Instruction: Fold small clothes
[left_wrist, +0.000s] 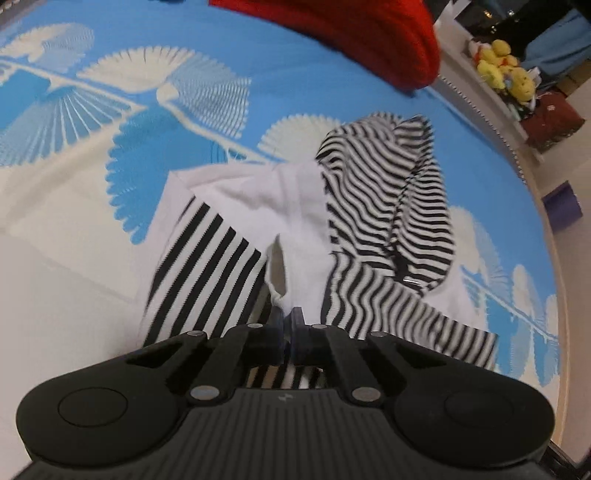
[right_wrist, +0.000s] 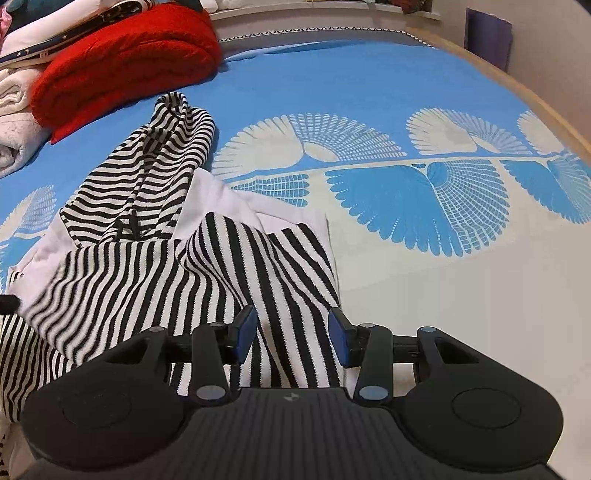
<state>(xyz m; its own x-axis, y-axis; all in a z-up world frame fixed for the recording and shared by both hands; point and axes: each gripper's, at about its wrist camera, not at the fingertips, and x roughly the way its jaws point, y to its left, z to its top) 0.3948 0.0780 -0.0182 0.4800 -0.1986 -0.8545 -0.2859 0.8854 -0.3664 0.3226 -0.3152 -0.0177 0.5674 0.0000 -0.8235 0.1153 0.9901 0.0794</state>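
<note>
The left hand-held gripper (left_wrist: 287, 320) is pinching the striped garment (left_wrist: 369, 206)'s white edge; the right hand-held gripper (right_wrist: 291, 334), gaping beside the red blanket (right_wrist: 122, 62), should be clamping the opposite corner evenly

No readable text, label, brand name or number can be made out in either view. Only a small, wordless emblem (right_wrist: 291, 397) is seen on each ribbed housing.

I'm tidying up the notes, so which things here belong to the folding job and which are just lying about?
Job: black-and-white striped knit garment; left claw, shut on its white edge; right claw, open.
Lying about: red folded knit blanket; yellow plush toys; purple box.
</note>
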